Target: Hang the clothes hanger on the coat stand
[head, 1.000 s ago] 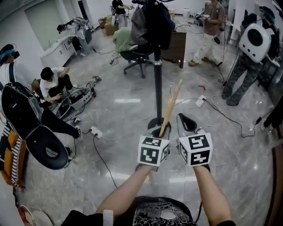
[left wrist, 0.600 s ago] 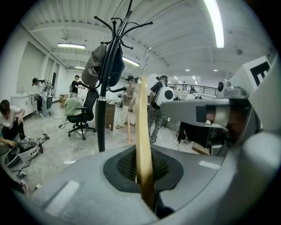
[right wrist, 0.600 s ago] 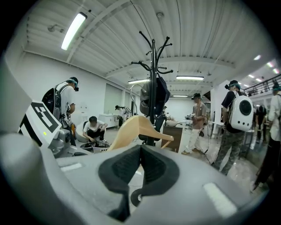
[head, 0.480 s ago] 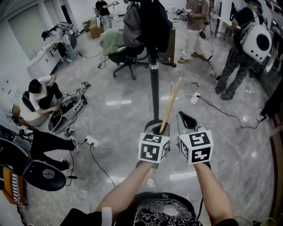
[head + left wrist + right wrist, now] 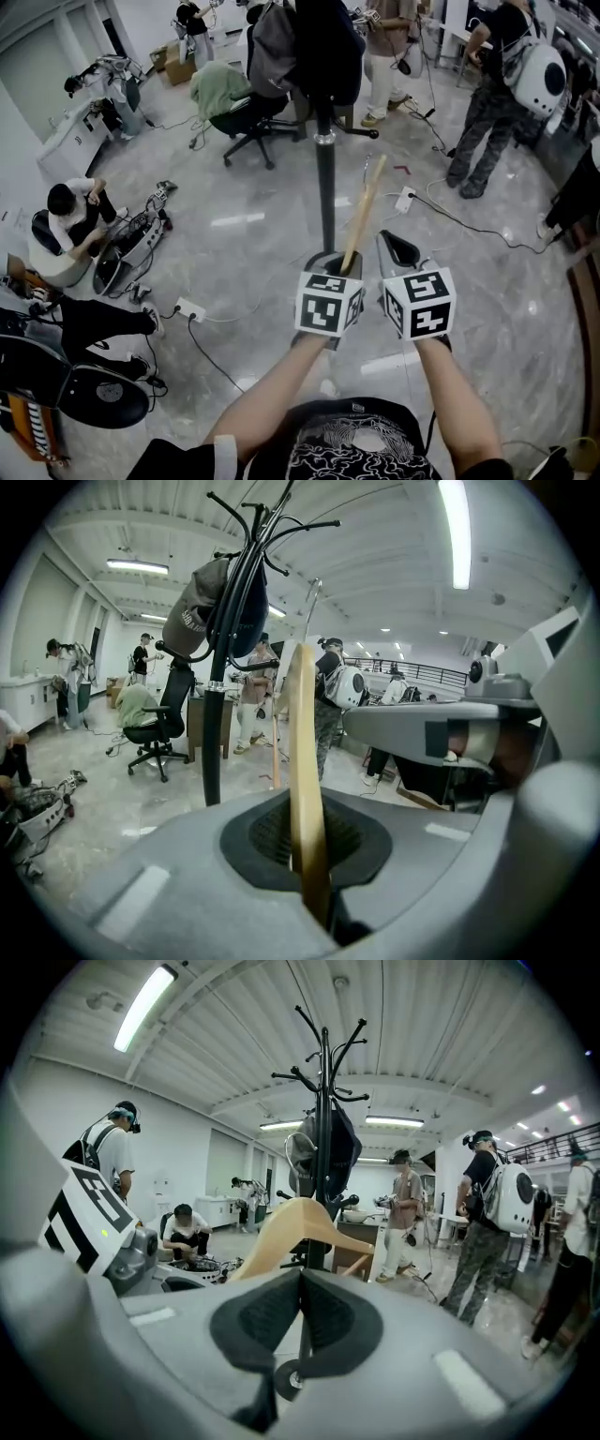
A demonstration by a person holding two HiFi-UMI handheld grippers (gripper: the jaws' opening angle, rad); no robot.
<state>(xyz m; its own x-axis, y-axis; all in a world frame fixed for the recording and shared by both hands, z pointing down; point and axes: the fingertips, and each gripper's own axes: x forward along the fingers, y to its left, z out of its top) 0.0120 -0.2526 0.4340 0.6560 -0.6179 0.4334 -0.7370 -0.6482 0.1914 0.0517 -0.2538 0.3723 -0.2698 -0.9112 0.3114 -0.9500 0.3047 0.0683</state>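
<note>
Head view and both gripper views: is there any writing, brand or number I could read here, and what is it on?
Cap on the coat stand: pale lettering on its side, too blurred to read.
Marker cubes: black-and-white square patterns, no words.
Nothing else is legible.

One coat stand (image 5: 324, 187) rises at upper centre. One wooden clothes hanger (image 5: 362, 220) shows just beside it. There are two claws, the left claw (image 5: 336, 270) and the right claw (image 5: 396, 251). Each carries one marker cube (image 5: 328, 305), two cubes in all. One office chair (image 5: 246, 117) sits at upper left. Two white power strips (image 5: 190, 308) lie on the floor (image 5: 262, 272), one at left and one right of centre. At least five other people (image 5: 70, 211) are in view around the edges.
</note>
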